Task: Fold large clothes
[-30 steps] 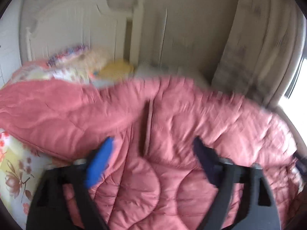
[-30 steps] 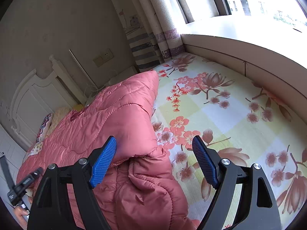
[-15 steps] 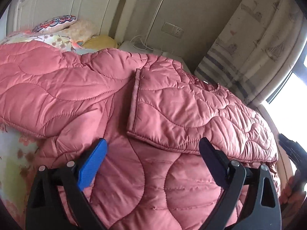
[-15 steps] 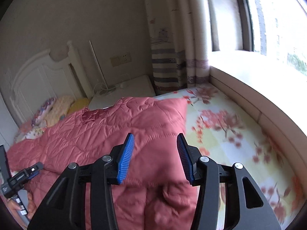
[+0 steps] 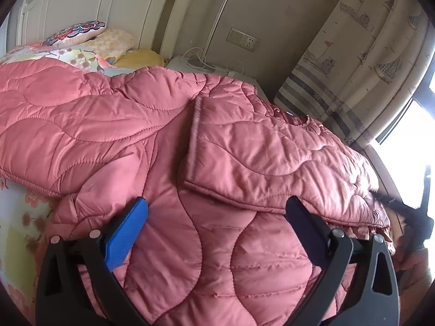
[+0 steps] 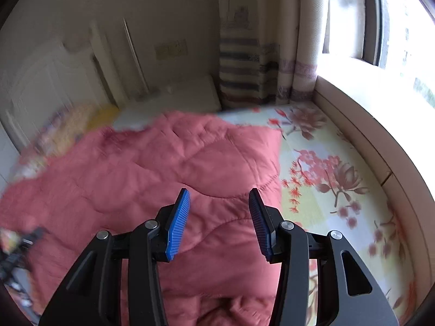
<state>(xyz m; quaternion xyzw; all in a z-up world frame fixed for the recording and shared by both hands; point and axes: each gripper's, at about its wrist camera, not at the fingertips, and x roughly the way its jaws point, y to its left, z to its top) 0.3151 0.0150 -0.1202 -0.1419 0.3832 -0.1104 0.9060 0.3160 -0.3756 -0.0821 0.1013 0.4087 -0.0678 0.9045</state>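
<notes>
A large pink quilted coat [image 5: 168,141] lies spread on the bed, with one sleeve [image 5: 266,157] folded across its body. It also shows in the right wrist view [image 6: 152,179], blurred. My left gripper [image 5: 217,214] is wide open and empty, just above the coat's lower part. My right gripper [image 6: 218,203] is open, narrower than the left, empty, and above the coat's right side. The right gripper also shows at the right edge of the left wrist view [image 5: 407,214].
The floral bedsheet [image 6: 326,179] lies bare to the right of the coat. Pillows [image 5: 89,40] and a white headboard [image 5: 81,2] are at the far end. A bedside table [image 5: 206,68], striped curtains [image 5: 353,62] and a window ledge [image 6: 380,135] border the bed.
The right gripper's jaws have narrowed from wide open and it has swung left over the coat. The left gripper moved closer over the coat; the sleeve now lies folded across it.
</notes>
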